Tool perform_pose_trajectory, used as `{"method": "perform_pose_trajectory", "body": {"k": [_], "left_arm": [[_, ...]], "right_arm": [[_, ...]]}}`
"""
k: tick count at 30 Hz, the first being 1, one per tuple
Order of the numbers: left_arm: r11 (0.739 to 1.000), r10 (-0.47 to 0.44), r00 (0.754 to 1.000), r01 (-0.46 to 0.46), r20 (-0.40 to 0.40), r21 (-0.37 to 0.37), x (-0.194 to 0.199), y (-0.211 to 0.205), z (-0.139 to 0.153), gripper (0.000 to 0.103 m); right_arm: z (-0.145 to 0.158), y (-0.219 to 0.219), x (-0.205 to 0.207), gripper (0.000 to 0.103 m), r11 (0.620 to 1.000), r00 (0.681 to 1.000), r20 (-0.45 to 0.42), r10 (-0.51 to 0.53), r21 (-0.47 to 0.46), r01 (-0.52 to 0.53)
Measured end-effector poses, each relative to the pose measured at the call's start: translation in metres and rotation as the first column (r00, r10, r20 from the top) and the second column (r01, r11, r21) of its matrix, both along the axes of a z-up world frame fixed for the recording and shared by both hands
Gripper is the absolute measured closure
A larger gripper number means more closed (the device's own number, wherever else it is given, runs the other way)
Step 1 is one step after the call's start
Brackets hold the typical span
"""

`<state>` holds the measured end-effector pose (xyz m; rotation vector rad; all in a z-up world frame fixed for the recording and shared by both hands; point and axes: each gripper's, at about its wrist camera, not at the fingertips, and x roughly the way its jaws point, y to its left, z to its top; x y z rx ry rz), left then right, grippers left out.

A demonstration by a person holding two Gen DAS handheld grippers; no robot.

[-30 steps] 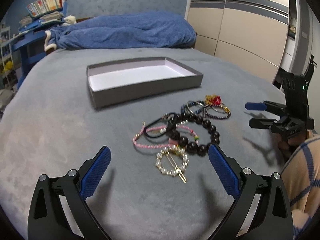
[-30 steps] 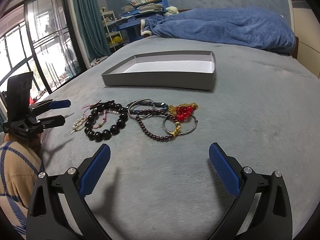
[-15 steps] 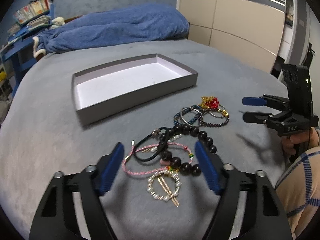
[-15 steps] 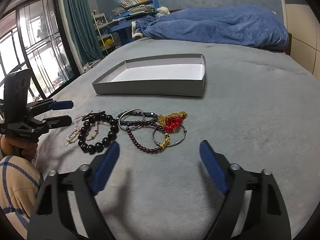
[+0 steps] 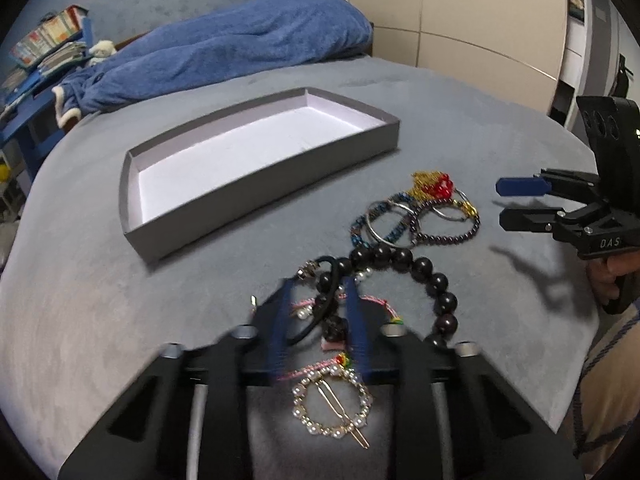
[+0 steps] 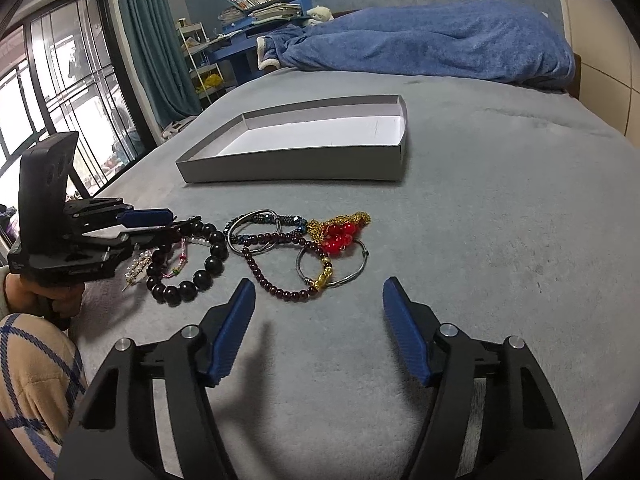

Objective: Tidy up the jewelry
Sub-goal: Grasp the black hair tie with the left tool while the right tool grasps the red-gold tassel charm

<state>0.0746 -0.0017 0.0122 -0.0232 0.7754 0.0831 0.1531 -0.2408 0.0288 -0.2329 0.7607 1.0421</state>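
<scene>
A pile of jewelry lies on the grey bed. My left gripper [image 5: 318, 304] is down over its near end, jaws narrowed around a black hair tie [image 5: 320, 308] and a pink cord bracelet [image 5: 376, 302]; I cannot tell whether it grips. A black bead bracelet [image 5: 436, 280] and a pearl ring clip [image 5: 332, 404] lie beside it. My right gripper [image 6: 318, 312] is open and empty, hovering short of a dark red bead bracelet [image 6: 276, 276], a silver bangle [image 6: 352, 272] and a red and gold piece [image 6: 340, 232]. An empty grey box [image 5: 256, 184] stands beyond.
A blue blanket [image 6: 420, 44] lies at the far end of the bed. A blue desk with books [image 6: 256, 4] and a window [image 6: 60, 92] stand to the left. Wardrobe doors [image 5: 460, 20] stand to the right. The bed edge curves near me.
My left gripper has dropped forward onto the jewelry and its jaws have closed in from wide open. My right gripper has moved slightly closer to the pile and stays open.
</scene>
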Motion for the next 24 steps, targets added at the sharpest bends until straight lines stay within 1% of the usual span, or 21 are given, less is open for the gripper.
{"method": "perform_pose_trajectory", "body": {"k": [1,3,7,8,10,14,16,18,19,20,23,24], "left_arm": [[1.000,0.002,1.000,-0.002,0.014,-0.008,-0.002,0.001,0.001,0.093],[1.000,0.005,0.999,-0.004,0.046,-0.013,-0.006,0.003,0.004,0.098],[0.999,0.020,0.992,-0.017,0.122,-0.028,-0.019,0.006,0.011,0.099],[0.999,0.028,0.990,-0.024,0.136,-0.035,-0.021,0.008,0.012,0.099],[0.997,0.052,0.984,-0.042,0.171,-0.059,-0.025,0.014,0.014,0.099],[0.985,0.128,0.961,-0.095,0.244,-0.143,-0.040,0.034,0.019,0.099],[0.978,0.157,0.953,-0.113,0.259,-0.177,-0.045,0.042,0.020,0.099],[0.974,0.168,0.950,-0.119,0.265,-0.193,-0.046,0.045,0.020,0.099],[0.974,0.167,0.949,-0.117,0.267,-0.194,-0.046,0.045,0.021,0.099],[0.975,0.164,0.950,-0.115,0.267,-0.191,-0.046,0.045,0.021,0.099],[0.980,0.145,0.953,-0.101,0.267,-0.172,-0.045,0.039,0.021,0.099],[0.981,0.139,0.954,-0.096,0.264,-0.168,-0.044,0.038,0.021,0.099]], "right_arm": [[0.001,0.001,0.001,0.042,1.000,1.000,-0.004,-0.003,0.002,0.003],[0.002,0.003,0.005,0.045,1.000,1.000,-0.011,-0.012,0.008,0.012],[0.005,0.013,0.014,0.052,1.000,1.000,-0.020,-0.024,0.002,0.024],[0.006,0.016,0.016,0.052,1.000,0.999,-0.022,-0.027,0.001,0.027],[0.005,0.024,0.023,0.053,0.999,0.999,-0.035,-0.037,-0.003,0.037],[0.000,0.044,0.038,0.059,0.998,0.997,-0.057,-0.055,-0.036,0.053],[-0.005,0.054,0.045,0.063,0.996,0.996,-0.069,-0.064,-0.063,0.060],[-0.012,0.062,0.051,0.072,0.994,0.994,-0.083,-0.067,-0.095,0.059],[-0.015,0.064,0.052,0.079,0.993,0.994,-0.084,-0.067,-0.102,0.058],[-0.016,0.062,0.052,0.082,0.994,0.994,-0.086,-0.065,-0.095,0.056],[-0.013,0.054,0.052,0.084,0.998,0.993,-0.100,-0.056,-0.041,0.052],[-0.009,0.050,0.053,0.085,0.999,0.992,-0.111,-0.051,-0.009,0.051]]}}
